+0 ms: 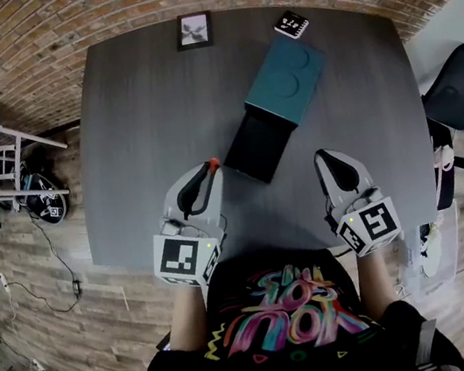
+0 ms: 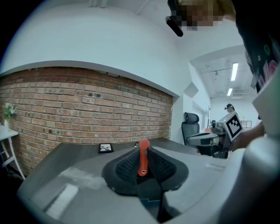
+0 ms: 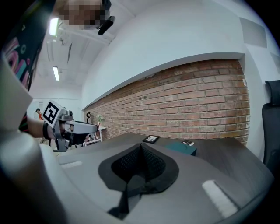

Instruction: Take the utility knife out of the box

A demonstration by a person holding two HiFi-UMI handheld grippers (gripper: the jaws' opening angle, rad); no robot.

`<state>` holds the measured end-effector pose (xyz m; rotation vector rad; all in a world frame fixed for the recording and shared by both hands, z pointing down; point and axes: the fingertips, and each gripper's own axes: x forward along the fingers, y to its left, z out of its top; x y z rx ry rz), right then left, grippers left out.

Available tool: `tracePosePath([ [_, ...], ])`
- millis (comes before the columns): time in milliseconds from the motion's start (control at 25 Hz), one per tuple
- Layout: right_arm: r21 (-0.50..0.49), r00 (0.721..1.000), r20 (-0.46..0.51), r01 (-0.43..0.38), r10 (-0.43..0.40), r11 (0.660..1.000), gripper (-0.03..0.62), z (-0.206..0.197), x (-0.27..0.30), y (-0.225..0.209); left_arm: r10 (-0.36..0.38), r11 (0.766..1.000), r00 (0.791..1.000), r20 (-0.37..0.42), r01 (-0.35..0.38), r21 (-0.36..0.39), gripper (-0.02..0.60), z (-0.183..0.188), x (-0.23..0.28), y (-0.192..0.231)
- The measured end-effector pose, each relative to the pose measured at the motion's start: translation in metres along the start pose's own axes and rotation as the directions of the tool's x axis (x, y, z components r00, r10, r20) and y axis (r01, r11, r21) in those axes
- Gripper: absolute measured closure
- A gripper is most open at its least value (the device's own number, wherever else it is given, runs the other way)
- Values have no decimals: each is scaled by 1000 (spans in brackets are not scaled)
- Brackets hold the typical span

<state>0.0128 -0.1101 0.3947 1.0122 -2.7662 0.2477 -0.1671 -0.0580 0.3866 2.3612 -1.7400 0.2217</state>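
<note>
Sprawling across the person's black shirt (image 1: 284, 318), bright painted lettering is too tangled to read. Just beyond it, each gripper carries a white cube printed with black square markers.

The left gripper (image 1: 210, 175) has a grey moulded shell and black, finely ribbed pads. Its jaws are clenched narrowly on the utility knife (image 2: 142, 158), whose slim orange handle with a rounded end stands up between the pads. The knife is thus out of the box and above the near part of the worktop (image 1: 144, 142), a dark grey matt slab.

The right gripper (image 1: 324, 156) is of the same build, and its jaws are pressed together on themselves.

Past both tips lies the box (image 1: 288, 80). It is a teal sleeve with two round shapes pressed into its top, and a flat black tray (image 1: 258, 143) juts from its near end.

At the far edge sit a small dark picture frame (image 1: 193, 30) and a card (image 1: 292, 25) with a black-and-white pattern. No print on either can be read.
</note>
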Motion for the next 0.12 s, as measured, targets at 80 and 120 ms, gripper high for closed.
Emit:
tracePosePath([
  [80,-1,1000,-1,-2,2,1000,597,0,2,1,-4,1000,1000,-1,4,1,526,0,0,1],
  [120,-2,1000,-1,-4,4,1000,597,0,3,1,-4,1000,1000,-3,4,0,526,0,0,2],
])
